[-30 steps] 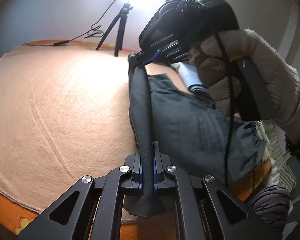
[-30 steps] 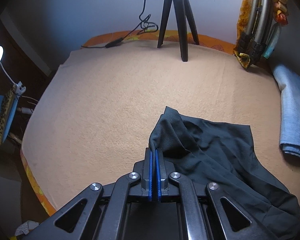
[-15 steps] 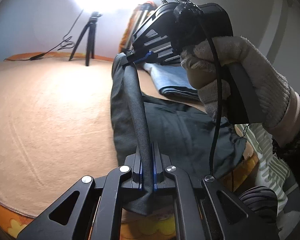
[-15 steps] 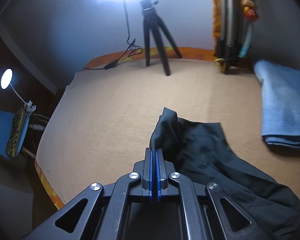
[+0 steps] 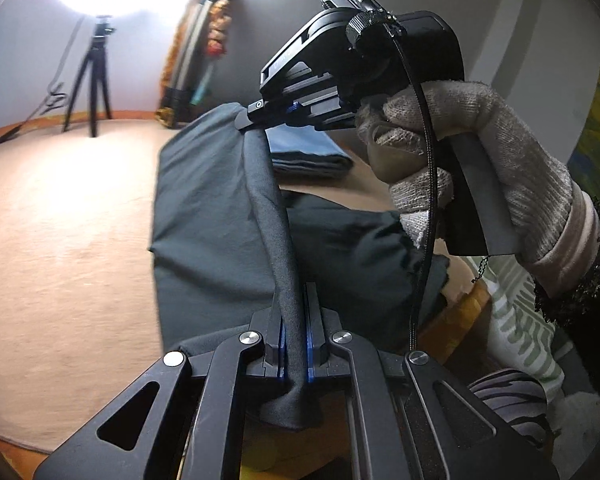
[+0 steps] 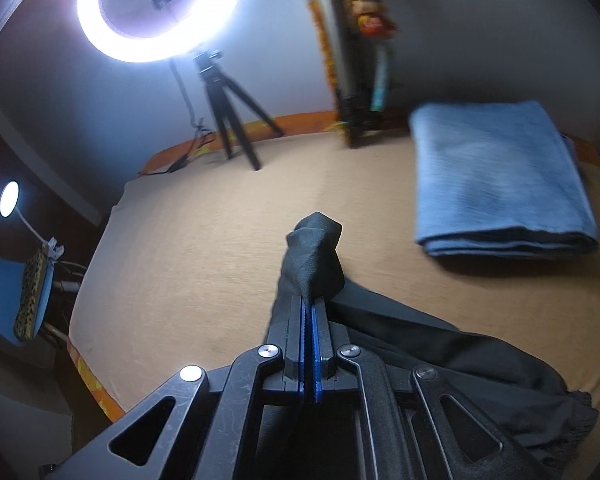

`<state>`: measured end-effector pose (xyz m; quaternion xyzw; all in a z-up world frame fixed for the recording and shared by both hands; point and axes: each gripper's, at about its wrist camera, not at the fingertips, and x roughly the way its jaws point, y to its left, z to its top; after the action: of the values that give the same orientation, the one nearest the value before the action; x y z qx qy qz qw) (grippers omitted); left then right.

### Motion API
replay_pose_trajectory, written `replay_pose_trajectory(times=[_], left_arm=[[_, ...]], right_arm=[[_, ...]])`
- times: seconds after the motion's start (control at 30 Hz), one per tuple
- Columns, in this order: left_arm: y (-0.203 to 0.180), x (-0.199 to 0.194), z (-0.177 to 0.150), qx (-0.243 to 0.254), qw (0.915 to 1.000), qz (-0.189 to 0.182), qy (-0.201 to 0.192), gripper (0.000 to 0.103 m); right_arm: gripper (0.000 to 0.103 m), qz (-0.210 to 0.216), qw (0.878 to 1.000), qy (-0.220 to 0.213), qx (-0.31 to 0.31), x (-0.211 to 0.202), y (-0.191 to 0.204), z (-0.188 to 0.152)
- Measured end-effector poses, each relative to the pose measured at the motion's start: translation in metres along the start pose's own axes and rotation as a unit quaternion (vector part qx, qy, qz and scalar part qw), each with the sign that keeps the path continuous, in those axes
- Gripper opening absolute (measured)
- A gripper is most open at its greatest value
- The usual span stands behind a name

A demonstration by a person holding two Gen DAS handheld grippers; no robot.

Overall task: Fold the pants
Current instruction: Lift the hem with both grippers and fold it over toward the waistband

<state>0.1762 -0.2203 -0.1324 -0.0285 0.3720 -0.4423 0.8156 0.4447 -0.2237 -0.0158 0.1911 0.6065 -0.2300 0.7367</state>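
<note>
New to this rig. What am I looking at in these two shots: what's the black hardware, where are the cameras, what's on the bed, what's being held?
No robot here: a person holds a two-finger gripper in each hand, with a fisheye camera on each looking along its fingers. The left wrist view shows the left gripper at the bottom, shut on the dark pants, and across from it the right gripper in a gloved hand, pinching the same edge. The right wrist view shows that gripper's own fingers clamped on a bunch of the fabric. The pants hang between them above a tan blanket. A folded blue cloth lies nearby, with a ring light on a tripod.
</note>
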Motion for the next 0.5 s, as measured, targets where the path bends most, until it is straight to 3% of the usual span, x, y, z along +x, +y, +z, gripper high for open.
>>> replay_pose_trajectory(times=[0.5], left_arm=[[-0.050,0.045,-0.003,0.031,0.9976,-0.047,0.040,0.005]], right_arm=[[0.000,-0.022,0.998,-0.014,0.059,-0.031,-0.094,-0.025]])
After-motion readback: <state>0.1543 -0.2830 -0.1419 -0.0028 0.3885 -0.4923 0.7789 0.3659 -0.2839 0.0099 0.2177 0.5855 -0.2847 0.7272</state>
